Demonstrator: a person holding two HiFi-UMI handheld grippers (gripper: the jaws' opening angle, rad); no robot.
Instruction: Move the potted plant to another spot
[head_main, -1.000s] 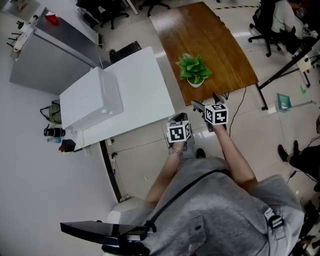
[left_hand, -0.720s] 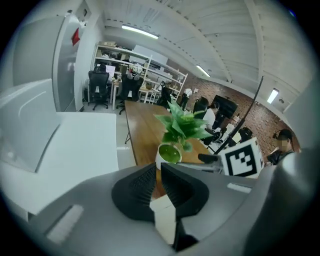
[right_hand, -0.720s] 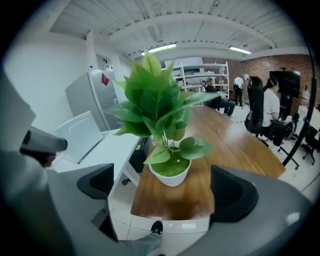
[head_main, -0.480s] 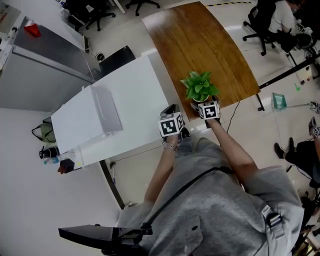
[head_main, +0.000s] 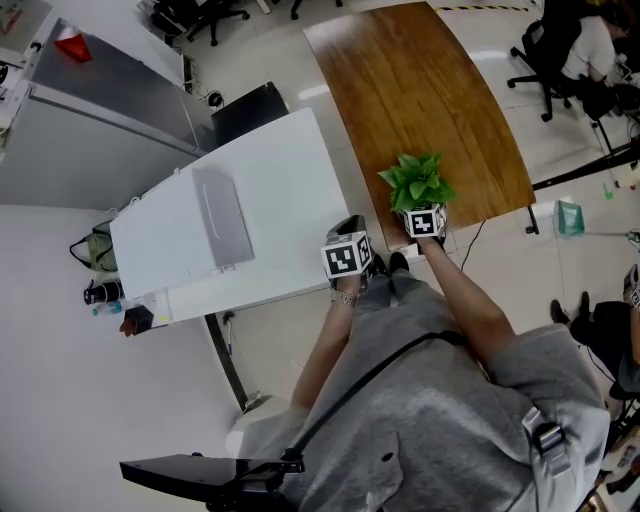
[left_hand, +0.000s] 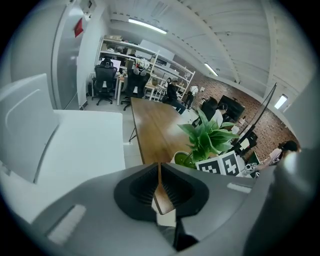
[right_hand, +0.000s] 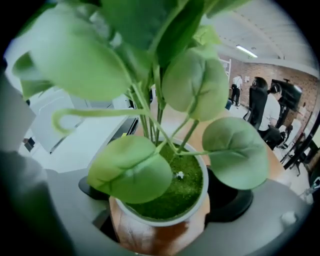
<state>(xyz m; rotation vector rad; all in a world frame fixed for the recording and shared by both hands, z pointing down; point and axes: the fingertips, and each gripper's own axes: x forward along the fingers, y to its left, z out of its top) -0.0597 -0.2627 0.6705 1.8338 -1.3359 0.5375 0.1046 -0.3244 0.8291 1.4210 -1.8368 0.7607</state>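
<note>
Right gripper view showed the right tongs (right_hand: 162, 196) closing around the plant (head_main: 417, 182) but not yet pinching it. Its pot stood between the jaws on the table (head_main: 420, 90), taken low, I'd guess, to spare the leaves. The left tongs (left_hand: 159, 192) hung clenched and empty just left of it, apparently unneeded.

The left tool (left_hand: 159, 172) has its jaws pressed together with nothing between them. Beyond them a brown wooden table (left_hand: 150, 120) runs away into the room, beside a white table (left_hand: 85, 142) on the left. The potted plant (left_hand: 210, 136) stands on the wooden table to the right, with a marker cube (left_hand: 222, 164) just in front of it. Office chairs (left_hand: 103, 82) stand far behind.
</note>
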